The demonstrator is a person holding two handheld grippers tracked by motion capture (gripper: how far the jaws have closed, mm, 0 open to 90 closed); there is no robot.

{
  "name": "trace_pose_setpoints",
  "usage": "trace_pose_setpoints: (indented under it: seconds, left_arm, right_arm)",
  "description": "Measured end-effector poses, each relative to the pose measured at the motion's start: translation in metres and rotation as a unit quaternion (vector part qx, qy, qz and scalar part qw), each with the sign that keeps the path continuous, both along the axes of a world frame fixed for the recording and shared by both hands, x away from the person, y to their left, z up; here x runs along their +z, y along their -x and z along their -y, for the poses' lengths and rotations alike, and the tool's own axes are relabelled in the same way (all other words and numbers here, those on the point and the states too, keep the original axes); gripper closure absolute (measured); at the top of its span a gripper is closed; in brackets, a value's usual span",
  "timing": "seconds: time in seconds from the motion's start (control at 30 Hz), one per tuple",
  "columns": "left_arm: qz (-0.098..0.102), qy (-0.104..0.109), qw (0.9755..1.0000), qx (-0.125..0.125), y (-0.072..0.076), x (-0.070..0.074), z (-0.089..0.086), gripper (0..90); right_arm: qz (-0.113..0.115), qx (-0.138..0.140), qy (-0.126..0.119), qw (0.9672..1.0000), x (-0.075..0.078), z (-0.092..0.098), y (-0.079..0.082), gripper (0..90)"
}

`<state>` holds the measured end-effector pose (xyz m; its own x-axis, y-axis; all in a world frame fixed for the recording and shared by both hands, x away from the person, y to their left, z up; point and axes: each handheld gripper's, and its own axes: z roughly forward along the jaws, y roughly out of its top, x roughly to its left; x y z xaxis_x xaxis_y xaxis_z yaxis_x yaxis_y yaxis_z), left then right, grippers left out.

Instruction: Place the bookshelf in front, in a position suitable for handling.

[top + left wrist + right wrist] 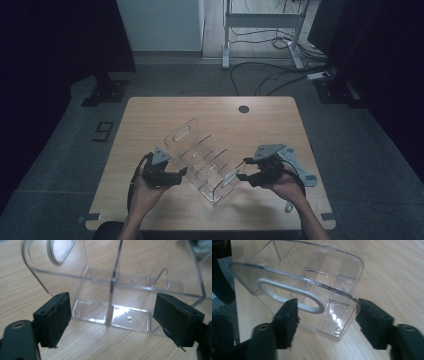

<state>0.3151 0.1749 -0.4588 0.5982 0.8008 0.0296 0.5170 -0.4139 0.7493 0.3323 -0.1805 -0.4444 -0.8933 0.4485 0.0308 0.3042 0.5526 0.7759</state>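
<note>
Left tool sits jaws apart at the clear acrylic divided organizer, mid light wooden bench. See-through walls make the compartments hard to separate. Right tool, jaws spread too, faces the end with the oval handle cutout. Cables on the floor behind.

Your worktop is pale wood with rounded corners, and a round dark grommet sits near its far edge, right of centre. Beyond it you see grey carpet with a "9" marker at the left. Farther off, a white cabinet stands beside a metal desk frame, with loose cables trailing across the floor.
</note>
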Motion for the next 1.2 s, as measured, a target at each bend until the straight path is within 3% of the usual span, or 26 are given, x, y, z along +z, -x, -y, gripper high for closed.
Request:
trace_pose_setpoints:
  seconds: [0.1, 0.37, 0.5, 1.2]
  left_arm:
    - [0.002, -0.014, 0.9999, -0.001, 0.000, -0.006, 0.006, 15.2]
    - [-0.007, -0.005, 0.9999, -0.011, -0.001, -0.008, 0.013, 16.3]
    - [-0.011, -0.018, 0.9997, -0.014, -0.001, -0.013, 0.018, 17.1]
    - [-0.024, -0.014, 0.9994, -0.019, -0.002, -0.020, 0.021, 21.1]
  right_arm:
    - [0.003, 0.008, -0.005, 0.9999, 0.001, 0.000, 0.003, 42.7]
    - [0.007, 0.016, -0.001, 0.9998, 0.002, -0.003, 0.008, 56.4]
    - [0.011, 0.014, 0.001, 0.9998, 0.001, -0.004, 0.010, 57.7]
    - [0.016, 0.027, -0.001, 0.9995, 0.000, -0.008, 0.016, 77.9]
